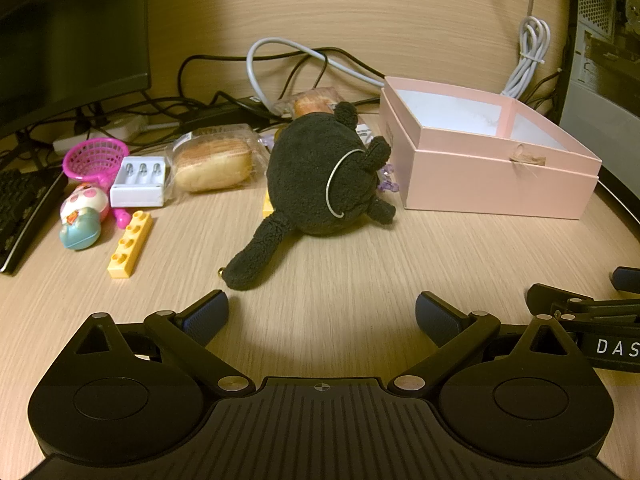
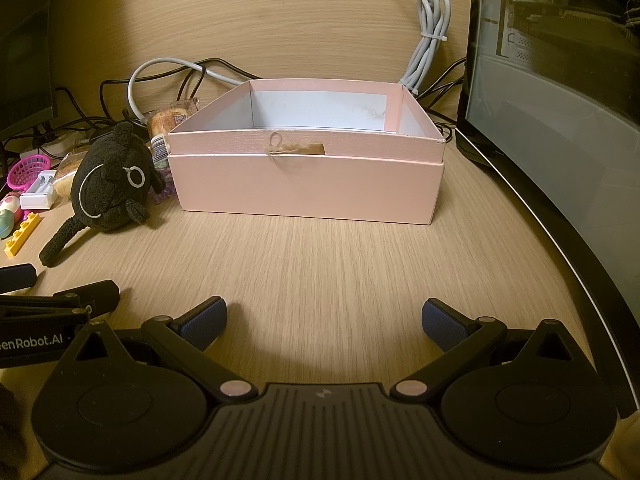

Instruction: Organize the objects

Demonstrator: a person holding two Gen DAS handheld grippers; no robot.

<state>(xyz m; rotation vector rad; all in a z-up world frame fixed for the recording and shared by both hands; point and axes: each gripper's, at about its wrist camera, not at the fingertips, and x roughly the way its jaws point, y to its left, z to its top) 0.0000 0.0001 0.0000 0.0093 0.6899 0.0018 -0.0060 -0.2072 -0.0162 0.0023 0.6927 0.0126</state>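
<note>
A black plush toy (image 1: 320,184) lies on the wooden desk, its tail toward me; it also shows in the right wrist view (image 2: 110,188). An open pink box (image 1: 488,160) stands to its right and fills the middle of the right wrist view (image 2: 308,184); its inside looks empty. My left gripper (image 1: 322,312) is open and empty, just short of the plush tail. My right gripper (image 2: 324,320) is open and empty above bare desk in front of the box. Each gripper shows at the edge of the other's view.
Left of the plush lie a wrapped bun (image 1: 212,164), a white battery charger (image 1: 138,180), a pink toy net (image 1: 96,158), a yellow brick (image 1: 130,244) and a small egg-shaped toy (image 1: 82,216). Cables (image 1: 280,64) run behind. A monitor (image 1: 72,28) stands left, a computer case (image 2: 560,80) right.
</note>
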